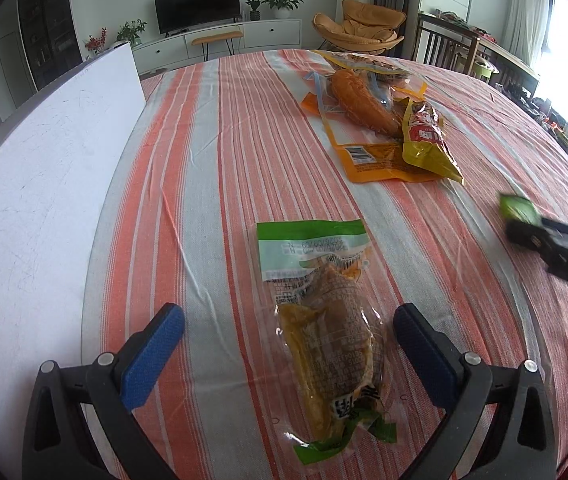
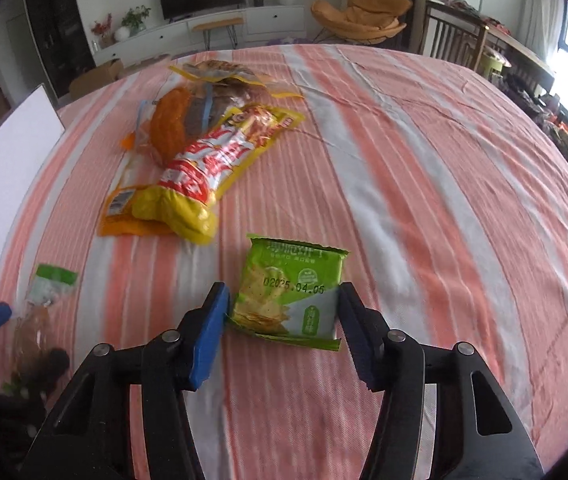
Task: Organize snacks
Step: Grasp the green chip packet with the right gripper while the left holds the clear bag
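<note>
Here, a table under an orange-and-white striped cloth (image 2: 404,184) carries all the snacks, with a white board (image 1: 44,168) standing along its left side and a television (image 1: 197,5) and an orange lounge chair (image 1: 358,26) in the room behind. At the far middle of the cloth lies a heap of packets: a yellow-and-red bag (image 2: 208,164) rests across an orange pouch (image 2: 124,216) and a clear pack holding an orange-brown sausage-shaped piece (image 2: 170,126), all touching one another. Nothing stands between that heap and either gripper. The right gripper (image 2: 282,320) has its blue pads pressed on both side edges of a small green chip packet (image 2: 288,288), which sits on the cloth just before it; the packet shows pictured crisps, green print too blurred to read, and the stamped date 02025.04.06. The left gripper (image 1: 288,328) stands wide, its pads apart from the clear vacuum pack with green ends (image 1: 324,320) lying lengthwise between them; brownish food shows through dense small print, and the reversed date code on its pale band cannot be read.
</note>
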`<state>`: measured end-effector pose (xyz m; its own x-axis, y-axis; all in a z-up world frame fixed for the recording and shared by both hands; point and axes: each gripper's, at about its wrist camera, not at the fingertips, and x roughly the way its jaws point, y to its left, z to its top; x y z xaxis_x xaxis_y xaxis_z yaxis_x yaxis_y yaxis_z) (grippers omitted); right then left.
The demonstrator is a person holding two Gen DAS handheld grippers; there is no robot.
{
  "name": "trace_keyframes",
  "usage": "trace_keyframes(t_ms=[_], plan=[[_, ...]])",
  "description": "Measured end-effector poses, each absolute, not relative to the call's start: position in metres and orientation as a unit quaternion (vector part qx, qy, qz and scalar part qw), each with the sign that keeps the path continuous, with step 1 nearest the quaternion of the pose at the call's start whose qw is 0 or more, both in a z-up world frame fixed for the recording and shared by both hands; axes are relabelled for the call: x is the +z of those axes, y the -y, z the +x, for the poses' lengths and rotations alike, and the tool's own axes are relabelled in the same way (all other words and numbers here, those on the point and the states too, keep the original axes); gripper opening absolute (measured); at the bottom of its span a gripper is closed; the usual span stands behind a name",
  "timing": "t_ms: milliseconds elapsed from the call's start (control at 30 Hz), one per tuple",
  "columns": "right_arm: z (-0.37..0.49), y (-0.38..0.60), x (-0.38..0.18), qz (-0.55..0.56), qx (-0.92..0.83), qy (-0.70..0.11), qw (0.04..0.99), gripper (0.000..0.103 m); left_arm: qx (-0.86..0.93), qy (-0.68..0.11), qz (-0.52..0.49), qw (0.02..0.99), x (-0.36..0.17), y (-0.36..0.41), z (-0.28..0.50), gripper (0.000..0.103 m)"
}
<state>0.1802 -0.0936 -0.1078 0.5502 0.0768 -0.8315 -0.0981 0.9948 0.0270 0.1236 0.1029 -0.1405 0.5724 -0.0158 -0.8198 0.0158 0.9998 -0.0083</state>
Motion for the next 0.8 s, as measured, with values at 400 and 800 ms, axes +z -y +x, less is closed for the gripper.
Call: trace_keyframes(t_ms=[400,800], plan=[[0.124,0.122,-0.114,-0.013,0.025,-0.44,0.898,0.075,-0.009,-0.462,0.0,0.887,-0.141,-0.103,0.124,0.103],[0.124,0.122,-0.115,-0.01,0.025,-0.44,0.898,0.081,-0.009,-0.462,0.0,0.887,-0.141,-0.102,0.124,0.103]])
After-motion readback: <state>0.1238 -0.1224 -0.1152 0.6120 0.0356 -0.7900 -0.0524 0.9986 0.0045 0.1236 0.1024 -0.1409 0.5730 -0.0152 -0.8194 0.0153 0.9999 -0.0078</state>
